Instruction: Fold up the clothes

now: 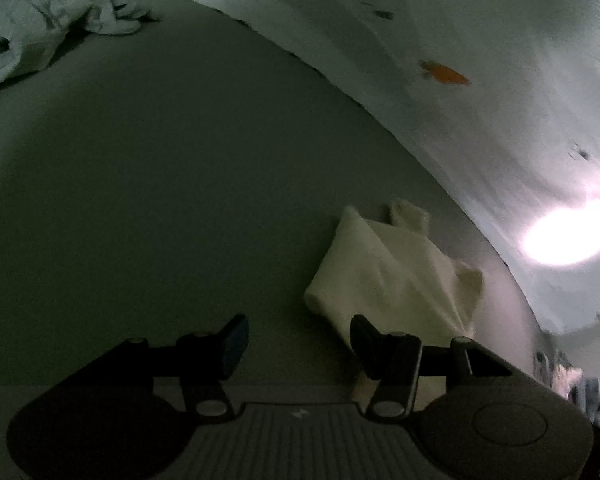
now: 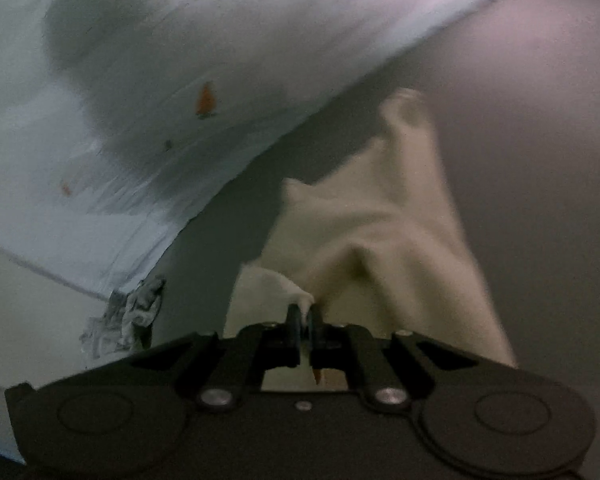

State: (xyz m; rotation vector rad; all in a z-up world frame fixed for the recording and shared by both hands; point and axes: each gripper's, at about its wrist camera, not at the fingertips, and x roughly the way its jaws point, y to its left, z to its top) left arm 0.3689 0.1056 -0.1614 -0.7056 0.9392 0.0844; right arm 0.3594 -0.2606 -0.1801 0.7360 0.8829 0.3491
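Bare tabletop (image 1: pixel 160 200) beside cream garment (image 1: pixel 388 268), seemingly.

Left claw (image 1: pixel 296 346): matte black body with two rounded lobes at 7 and 5 o'clock, the right lobe carrying an embossed circle. A ribbed grey plate sat between them at 6 o'clock, bearing a small white mark. Black linkage bars were pinned with silver round-head screws. One finger pad looked bluish.

Right claw (image 2: pixel 305 320): same black build, an embossed circle on each lobe, silver screws at the link pivots, one small screw at centre.
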